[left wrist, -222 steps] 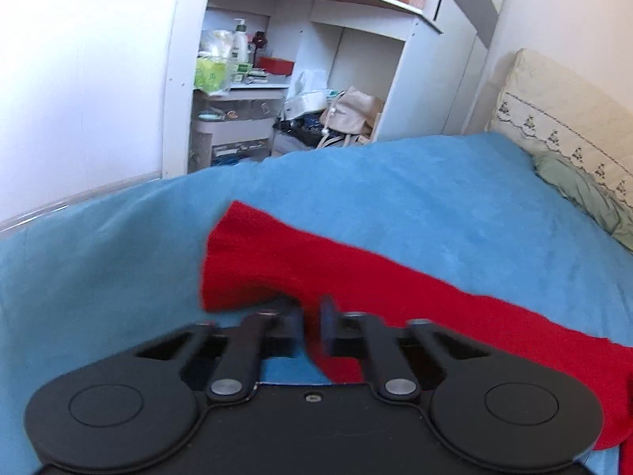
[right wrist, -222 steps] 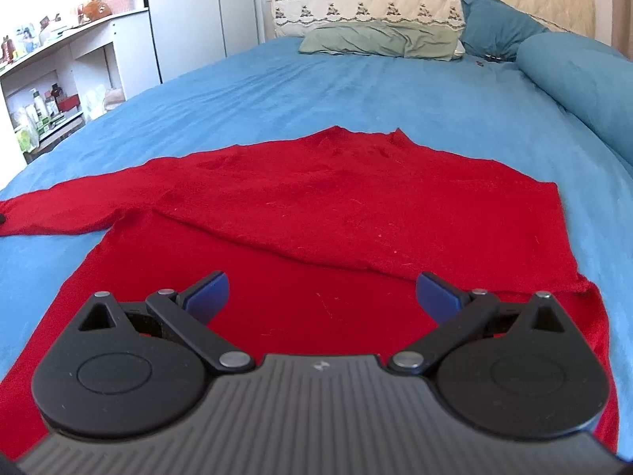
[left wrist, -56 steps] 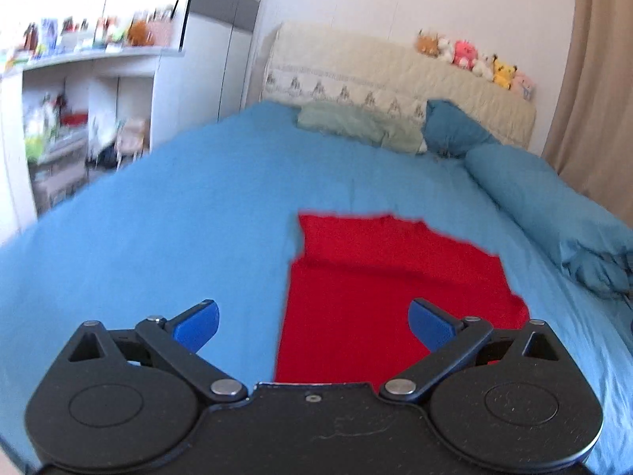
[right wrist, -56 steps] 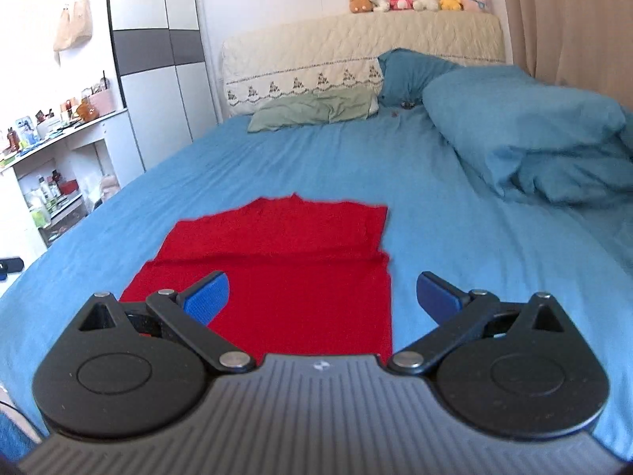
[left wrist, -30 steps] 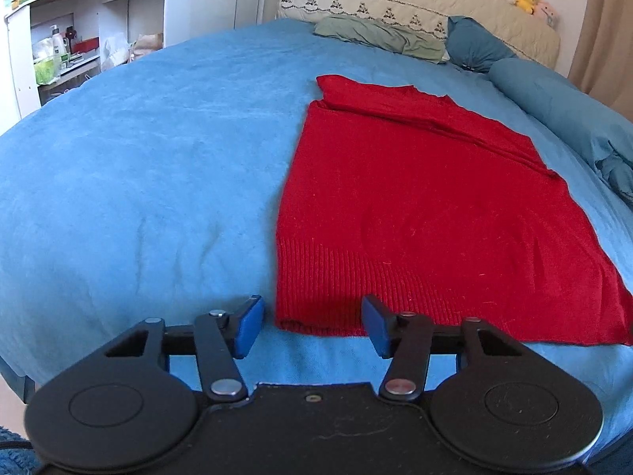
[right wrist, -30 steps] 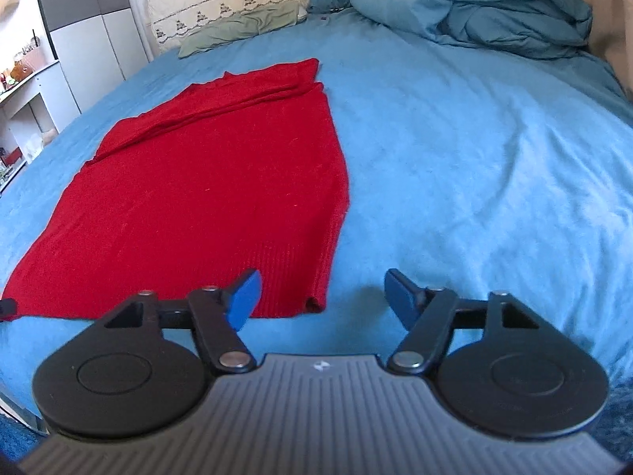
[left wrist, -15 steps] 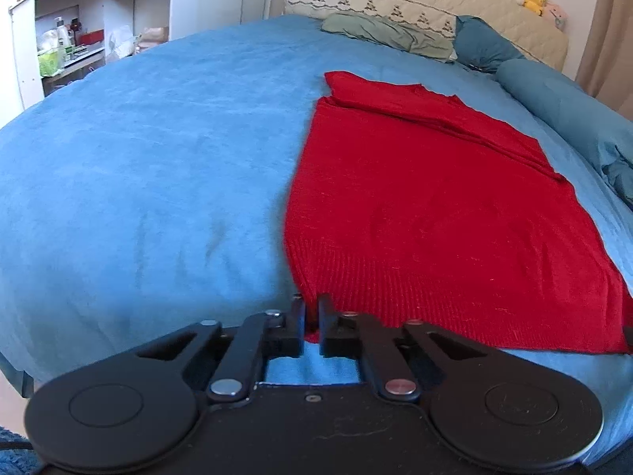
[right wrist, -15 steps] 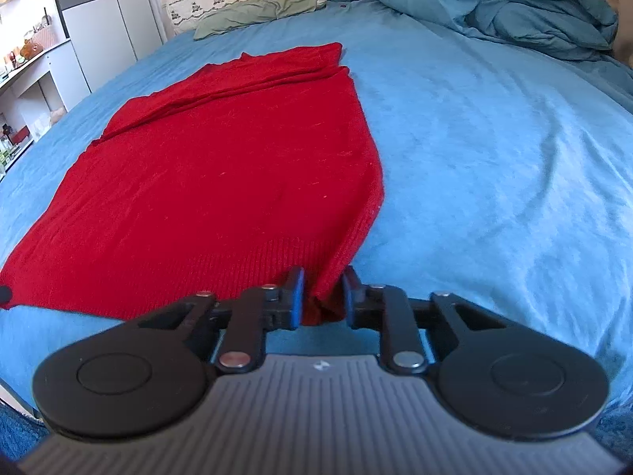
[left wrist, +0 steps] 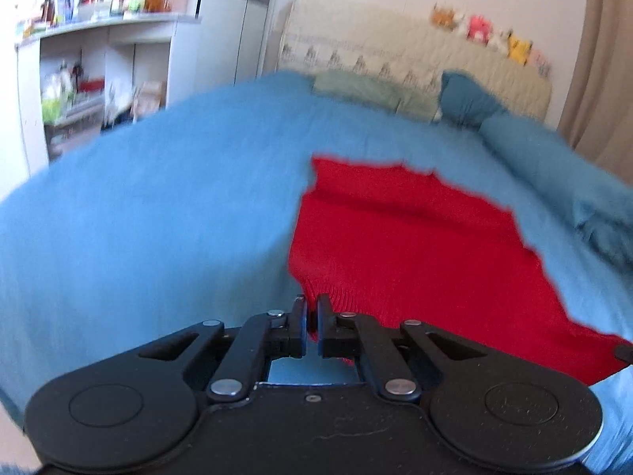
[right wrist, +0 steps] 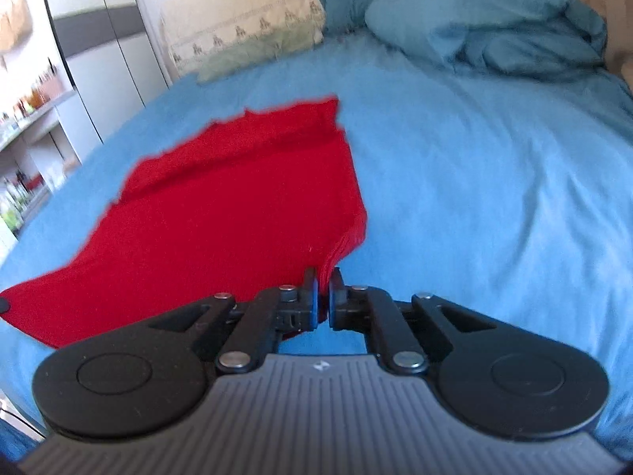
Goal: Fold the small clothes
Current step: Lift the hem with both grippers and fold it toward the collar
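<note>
Two hand-held grippers each pinch one near corner of a red knit sweater [left wrist: 399, 237] lying on a blue bed [left wrist: 150, 213]. The left gripper [left wrist: 311, 308] is clenched on the ribbed hem at the garment's left corner; the right gripper [right wrist: 323, 283] is clenched on the hem at its right corner, where the knit bunches into a small ridge between the closed jaws.

Half a second ago both grippers sat low at the hem with the sweater flat. Now the views have tilted up and blurred, and the near edge of the sweater rises off the bedspread toward the jaws, while its far end, the shoulders and tucked-in sleeves, still lies flat on the bed. This suggests the lengthwise fold has begun: the hem is probably about to be carried forward over the body toward the collar. With the sleeves already folded in, this looks like one of the later folds.

The bed is wide, soft and slightly wrinkled. At its head are a cream quilted headboard [left wrist: 415, 59] with a row of small plush toys [left wrist: 486, 31] on top, a pale green pillow [left wrist: 364, 93] and a rumpled blue duvet [right wrist: 486, 27]. White shelves [left wrist: 99, 75] crowded with bottles stand to the left beside a grey and white wardrobe [right wrist: 103, 51], and a beige curtain [left wrist: 597, 59] hangs to the right.
</note>
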Motion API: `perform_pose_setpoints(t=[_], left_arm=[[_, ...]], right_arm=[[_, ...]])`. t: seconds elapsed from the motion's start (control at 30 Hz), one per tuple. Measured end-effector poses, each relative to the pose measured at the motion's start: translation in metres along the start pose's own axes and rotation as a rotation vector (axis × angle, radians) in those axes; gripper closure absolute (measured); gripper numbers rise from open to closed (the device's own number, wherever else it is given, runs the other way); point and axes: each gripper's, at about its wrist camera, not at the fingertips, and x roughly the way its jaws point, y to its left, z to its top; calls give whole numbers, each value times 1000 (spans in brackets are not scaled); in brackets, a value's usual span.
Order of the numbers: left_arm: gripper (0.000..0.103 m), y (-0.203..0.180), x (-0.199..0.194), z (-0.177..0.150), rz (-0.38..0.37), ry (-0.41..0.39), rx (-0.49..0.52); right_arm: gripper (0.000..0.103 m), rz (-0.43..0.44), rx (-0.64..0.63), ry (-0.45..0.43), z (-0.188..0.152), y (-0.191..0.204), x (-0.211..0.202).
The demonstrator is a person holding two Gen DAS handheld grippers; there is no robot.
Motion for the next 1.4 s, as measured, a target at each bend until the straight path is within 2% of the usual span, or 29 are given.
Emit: perform_pose_setpoints(t=[0.17,0.3,0.47,0.63,0.73,0.83,0.93,1.03,1.17,1.2,1.23,1.27,1.3,1.33,1.4], left_arm=[[99,-4,4,61,-47,-105,-44],[99,-10,34,120,-46,-182,-41],[99,-26,105,198,-10,-241,-14],[99,-56,211,248,71,-221,-9],[99,-71,278,251,118,-185,-1],[99,-79,342,241,166,-141,16],[99,-82,395,225,194,-91,46],[99,-75,427,217,216,-61,48],[98,-72,449,214,217,-31,34],[93,-70,450,214,218,-28,29],[78,-68,449,214,207,-27,18],[64,-70,450,218,204,-24,10],[36,-70,446,220,202,-33,13],[24,-70,438,222,211,-57,25],[14,-73,418,226,219,-100,59]], right_arm=[[83,64,40,-77,66,4,-2],[83,122,71,-125,136,9,26],[83,135,68,-129,219,24,93],[83,94,22,-92,277,41,201],[83,62,32,-54,288,42,277],[83,33,48,-12,282,36,346],[83,-7,33,21,272,27,397],[83,-32,-2,40,269,26,432],[82,-45,-27,75,267,28,459],[80,-55,-36,68,266,28,460],[73,-51,-46,54,265,31,461],[48,-56,-55,41,267,32,459],[30,-76,-58,20,268,33,453],[1,-91,-68,-20,267,36,441],[0,-63,-100,-105,268,39,413]])
